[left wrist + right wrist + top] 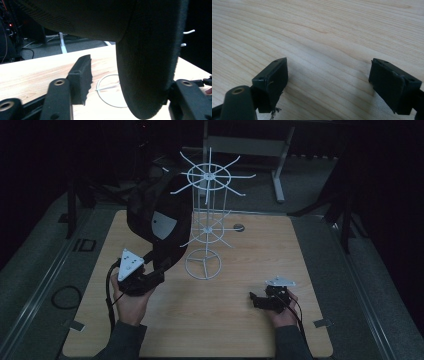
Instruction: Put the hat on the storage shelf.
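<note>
Black cap [157, 217] brim between parted left fingers [81, 75]; bare tabletop [235, 320] right.

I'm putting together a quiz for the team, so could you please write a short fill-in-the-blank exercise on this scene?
1. The black baseball cap hangs on the white ____ rack.
2. The cap's brim lies between the jaws of the ____ hand-held gripper.
3. The right hand-held gripper holds ____ over the light wooden table.

Missing words: wire; left; nothing
</note>
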